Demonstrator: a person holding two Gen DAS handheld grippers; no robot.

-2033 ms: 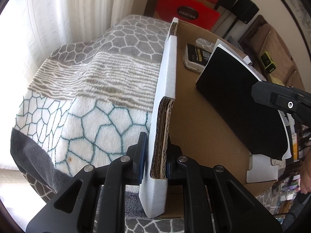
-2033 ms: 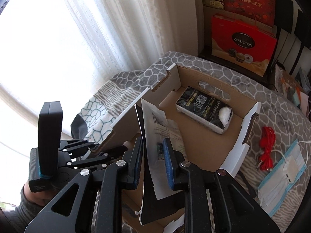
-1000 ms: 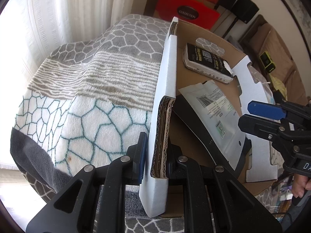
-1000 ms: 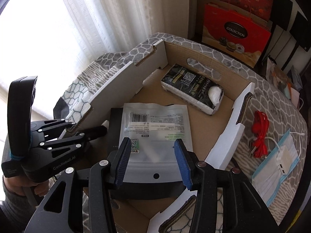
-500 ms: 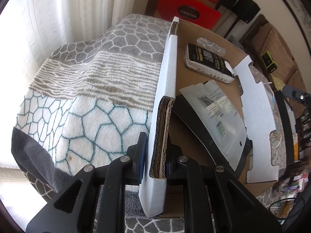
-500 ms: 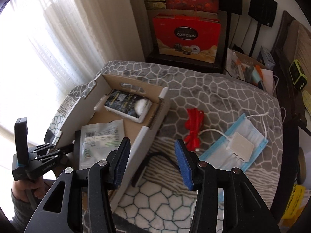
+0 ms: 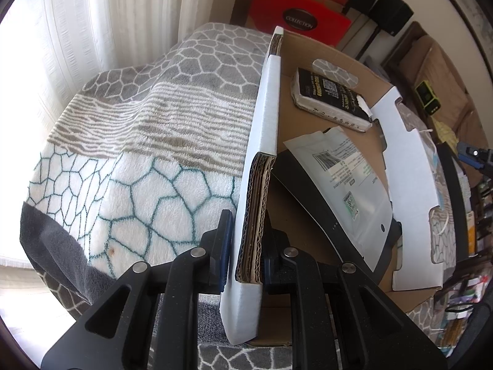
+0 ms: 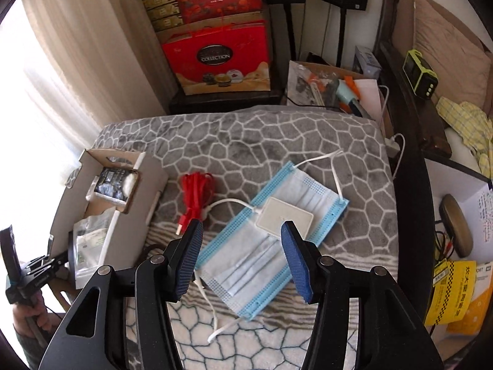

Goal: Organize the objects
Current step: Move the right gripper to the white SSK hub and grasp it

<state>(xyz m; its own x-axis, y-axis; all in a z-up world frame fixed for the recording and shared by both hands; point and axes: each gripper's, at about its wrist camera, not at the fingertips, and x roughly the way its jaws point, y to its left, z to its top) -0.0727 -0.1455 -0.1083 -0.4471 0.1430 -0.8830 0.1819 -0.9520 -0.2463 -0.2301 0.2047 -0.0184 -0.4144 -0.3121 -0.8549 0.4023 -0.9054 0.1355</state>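
Cardboard box (image 7: 311, 123), shallow and open-topped, white outside and brown inside, sits on a patterned blanket (image 7: 138, 154) of grey hexagons, tan stripes and teal outlines. Left gripper (image 7: 245, 243) is clamped tight on the box's near wall, pads pressing both faces of the corrugated edge.

Box contents, left wrist view: black packet (image 7: 331, 100) with gold print at about 1 o'clock by the far wall; white pouch (image 7: 348, 182) bearing a barcode and small green code at 3 o'clock, lying on a flat black item (image 7: 311, 206) whose nature I cannot tell.

Right wrist view shows what the left one lacks: the blanket beside the box. Right gripper (image 8: 243, 256) hovers over it, jaws opening, nothing between the pads. Blue face mask (image 8: 274, 240) lies at centre with a white charger block (image 8: 286, 219) resting on it, its white cable running to 10 o'clock toward a bundled red cable (image 8: 195, 191). Box (image 8: 101, 197) appears here at 9 o'clock, the same packet (image 8: 115, 183) and pouch (image 8: 91, 237) inside. Left gripper (image 8: 40, 273) and a hand (image 8: 29, 317) show at 8 o'clock. Red gift box (image 8: 218, 58) stands at 12 o'clock beyond the blanket.
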